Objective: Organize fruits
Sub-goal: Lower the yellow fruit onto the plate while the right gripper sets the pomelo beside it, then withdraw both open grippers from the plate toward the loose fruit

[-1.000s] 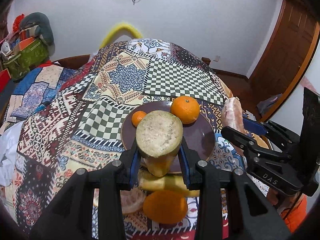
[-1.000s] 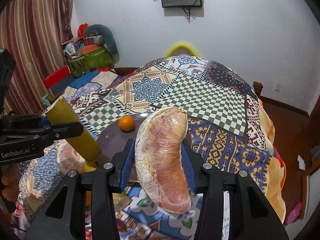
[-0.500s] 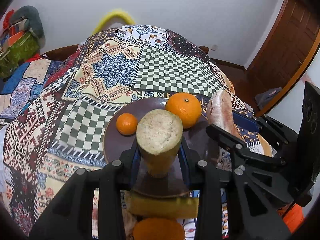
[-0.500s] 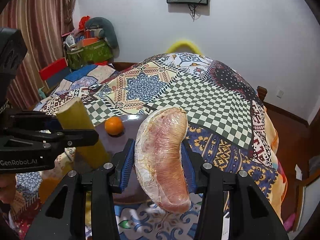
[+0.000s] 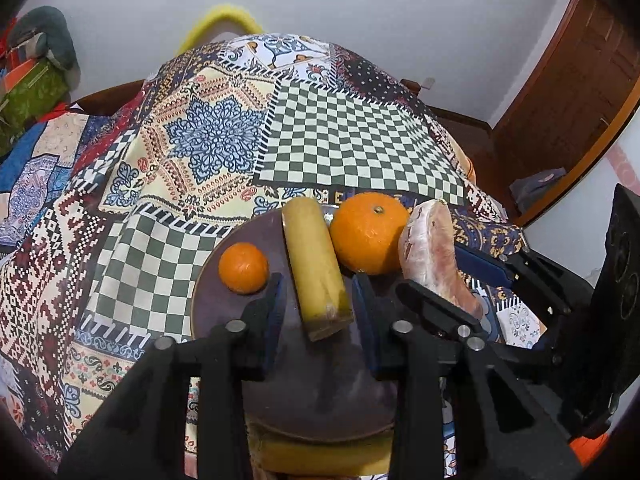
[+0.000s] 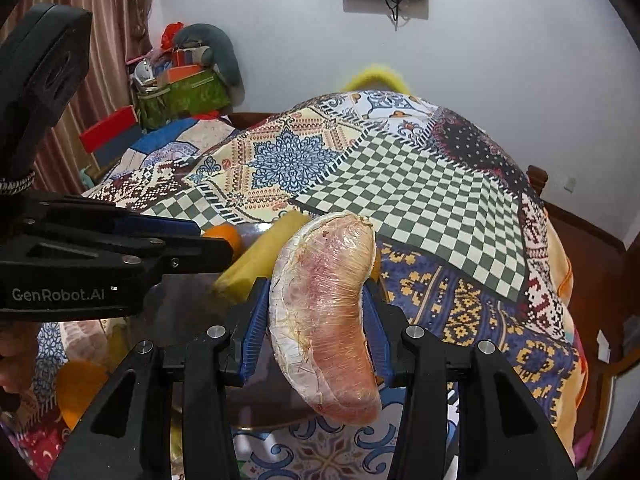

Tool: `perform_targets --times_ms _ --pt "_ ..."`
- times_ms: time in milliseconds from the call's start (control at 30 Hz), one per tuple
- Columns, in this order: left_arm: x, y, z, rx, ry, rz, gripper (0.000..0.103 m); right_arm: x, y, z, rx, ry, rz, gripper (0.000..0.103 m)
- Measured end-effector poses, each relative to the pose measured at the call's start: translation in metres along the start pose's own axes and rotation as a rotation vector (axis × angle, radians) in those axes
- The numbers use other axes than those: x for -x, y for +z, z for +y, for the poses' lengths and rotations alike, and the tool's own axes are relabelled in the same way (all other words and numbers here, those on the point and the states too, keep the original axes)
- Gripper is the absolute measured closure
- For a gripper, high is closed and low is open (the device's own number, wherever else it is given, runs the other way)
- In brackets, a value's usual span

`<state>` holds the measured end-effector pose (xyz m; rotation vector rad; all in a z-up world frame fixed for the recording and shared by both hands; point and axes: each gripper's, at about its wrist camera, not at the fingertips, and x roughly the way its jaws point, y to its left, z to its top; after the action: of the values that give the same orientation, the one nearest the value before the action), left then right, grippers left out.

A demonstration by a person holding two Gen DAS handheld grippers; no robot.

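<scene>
A dark round plate (image 5: pixel 224 320) on the patchwork cloth holds a large orange (image 5: pixel 370 232) and a small orange (image 5: pixel 243 268). Between them lies a yellow cut fruit piece (image 5: pixel 316 268), flat on the plate. Its near end sits between the fingers of my left gripper (image 5: pixel 318 300). The jaws are closing, and a gap shows at the left pad. My right gripper (image 6: pixel 316 300) is shut on a plastic-wrapped pink pomelo wedge (image 6: pixel 324 320), held over the plate's right edge beside the large orange. The left gripper (image 6: pixel 216 238) crosses the right wrist view, in front of the yellow piece (image 6: pixel 260 260).
A patchwork cloth (image 5: pixel 352 140) covers the table, which drops off at the right toward a wooden door (image 5: pixel 560 92). A banana (image 5: pixel 320 456) and another orange (image 6: pixel 80 392) lie near the plate's front edge. Bags and clutter (image 6: pixel 180 92) stand at the far left.
The left gripper moved forward and down over the plate. The yellow piece, upright in its jaws before, now lies flat on the plate. The right gripper brought the wedge closer to the plate.
</scene>
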<state>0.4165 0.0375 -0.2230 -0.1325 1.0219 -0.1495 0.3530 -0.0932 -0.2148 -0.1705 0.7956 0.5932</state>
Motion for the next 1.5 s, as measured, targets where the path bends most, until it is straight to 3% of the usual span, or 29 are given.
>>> perform_targets --times_ms 367,700,1100,1500 --pt "0.005 -0.007 0.002 -0.016 0.020 -0.016 0.073 -0.008 0.000 0.000 -0.002 0.016 0.034 0.061" --pt "0.025 -0.014 0.001 -0.019 0.032 -0.045 0.073 0.001 0.002 0.003 0.005 0.008 0.034 0.045" --pt "0.085 -0.031 -0.012 -0.038 0.055 -0.129 0.073 0.049 0.003 0.014 0.013 -0.044 -0.019 0.044" --pt "0.158 -0.069 -0.029 -0.057 0.045 -0.214 0.068 0.114 -0.013 0.026 -0.022 -0.073 -0.083 0.040"
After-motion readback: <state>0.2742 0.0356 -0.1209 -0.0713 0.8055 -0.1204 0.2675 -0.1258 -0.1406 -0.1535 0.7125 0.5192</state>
